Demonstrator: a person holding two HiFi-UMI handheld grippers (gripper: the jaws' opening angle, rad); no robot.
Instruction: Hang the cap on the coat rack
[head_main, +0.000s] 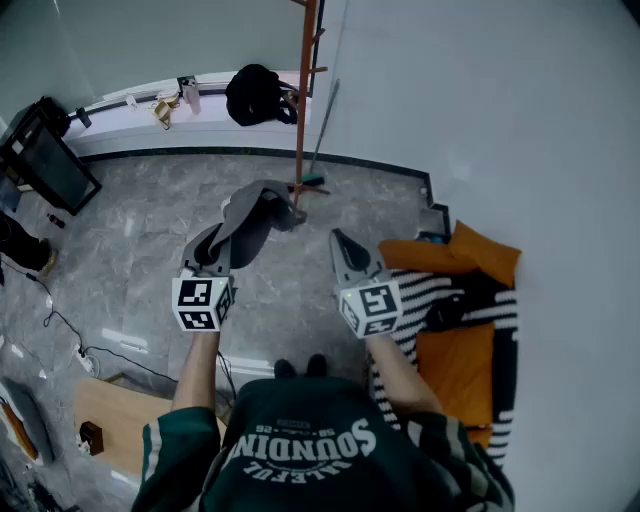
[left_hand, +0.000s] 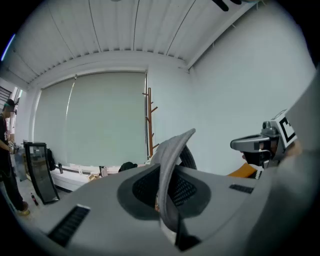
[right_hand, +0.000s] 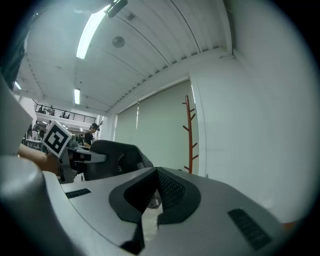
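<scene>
A grey cap (head_main: 250, 213) hangs from my left gripper (head_main: 217, 240), whose jaws are shut on its brim. In the left gripper view the brim (left_hand: 168, 160) stands edge-on between the jaws, with the cap's dark crown behind it. The coat rack (head_main: 305, 95) is a thin orange-brown pole with pegs, standing by the wall just beyond the cap; it also shows as the coat rack (left_hand: 148, 120) and the coat rack (right_hand: 189, 135). My right gripper (head_main: 341, 241) is shut and holds nothing, level with the left one and to its right. From the right gripper view, the cap (right_hand: 117, 157) appears at left.
A black bag (head_main: 258, 94) lies on the white window ledge (head_main: 120, 120). A dark monitor (head_main: 47, 155) stands at far left. Orange and striped cushions (head_main: 465, 300) sit at right. A stick (head_main: 322, 135) leans by the rack's base. Cables (head_main: 60, 325) and a wooden board (head_main: 110, 415) lie on the floor.
</scene>
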